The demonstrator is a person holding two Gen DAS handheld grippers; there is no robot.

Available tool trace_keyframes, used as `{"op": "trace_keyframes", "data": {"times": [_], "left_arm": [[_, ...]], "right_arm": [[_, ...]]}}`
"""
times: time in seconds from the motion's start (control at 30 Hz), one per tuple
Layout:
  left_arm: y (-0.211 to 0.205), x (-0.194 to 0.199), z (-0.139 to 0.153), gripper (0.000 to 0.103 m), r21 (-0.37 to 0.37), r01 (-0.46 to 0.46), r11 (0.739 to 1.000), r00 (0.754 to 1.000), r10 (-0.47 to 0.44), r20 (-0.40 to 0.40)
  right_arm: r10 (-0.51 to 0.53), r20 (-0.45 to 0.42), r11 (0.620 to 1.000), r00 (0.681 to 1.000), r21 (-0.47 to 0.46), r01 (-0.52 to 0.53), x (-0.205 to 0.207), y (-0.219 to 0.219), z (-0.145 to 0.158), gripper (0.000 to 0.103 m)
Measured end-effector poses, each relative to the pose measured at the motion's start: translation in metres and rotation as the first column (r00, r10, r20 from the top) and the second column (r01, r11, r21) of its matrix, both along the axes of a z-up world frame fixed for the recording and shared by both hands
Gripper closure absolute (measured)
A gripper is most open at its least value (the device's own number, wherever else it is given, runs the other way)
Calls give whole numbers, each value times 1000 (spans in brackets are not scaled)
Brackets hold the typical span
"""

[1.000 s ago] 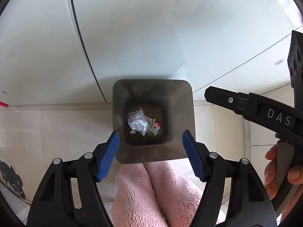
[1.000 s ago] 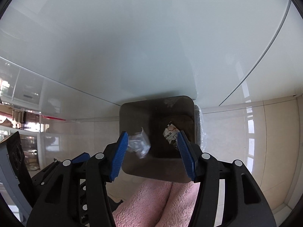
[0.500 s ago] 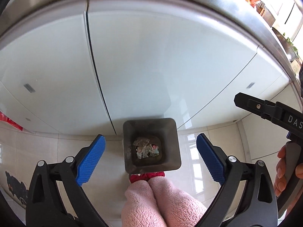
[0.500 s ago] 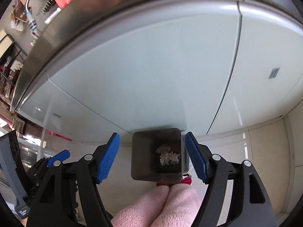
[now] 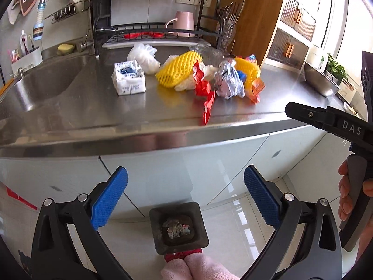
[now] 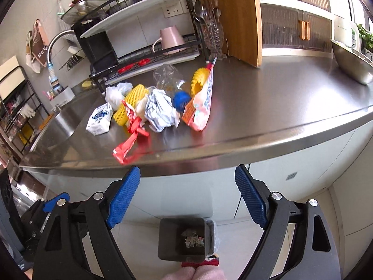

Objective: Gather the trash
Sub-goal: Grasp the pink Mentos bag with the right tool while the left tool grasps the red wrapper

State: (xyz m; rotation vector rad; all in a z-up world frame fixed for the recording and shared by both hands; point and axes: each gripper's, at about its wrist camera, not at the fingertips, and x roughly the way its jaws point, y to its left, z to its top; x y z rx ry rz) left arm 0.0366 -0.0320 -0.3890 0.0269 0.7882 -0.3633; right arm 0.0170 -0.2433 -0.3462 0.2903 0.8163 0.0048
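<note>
Trash lies heaped on the steel counter (image 5: 93, 116): a white carton (image 5: 129, 78), a yellow foam net (image 5: 177, 72), a red wrapper (image 5: 206, 93) at the front edge, and a crumpled blue-white bag (image 5: 229, 81). The right wrist view also shows the red wrapper (image 6: 130, 137), the crumpled bag (image 6: 160, 112) and a pink-orange snack bag (image 6: 202, 102). On the floor far below stands a dark bin (image 5: 158, 228) holding scraps. My left gripper (image 5: 185, 175) hangs open and empty in front of the cabinet doors. My right gripper (image 6: 187, 170) is empty too, its jaws opening.
A sink (image 5: 46, 81) lies at the left, and a dish rack (image 5: 158, 32) with a pink cup stands behind the trash. A steel bowl (image 5: 319, 79) sits far right, a wooden board (image 6: 235, 16) behind. Pink slippers (image 5: 198, 268) touch the bin (image 6: 167, 238).
Both grippers rose from just above the bin to counter height and tilted up. Both jaws spread wider. Scraps seen between the right jaws earlier now lie in the bin.
</note>
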Motion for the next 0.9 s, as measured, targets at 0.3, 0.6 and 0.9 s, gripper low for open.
{"op": "trace_keyframes", "data": {"times": [0.3,0.6,0.9], "left_arm": [[-23,42,19,8,3,22,1000,999,-22,26],[-38,88,-4,44,-9,27,1000,999,-28,-45],[-40,101,-12,86,13,21,1000,998,-20,-59]], "right_arm": [[-34,-5,999,999,-4,34,51,-12,13,19],[-48,-83,999,995,19,50,94,-30,-19,38],[-16,-99,999,995,-39,12,102,-21,-36,74]]}}
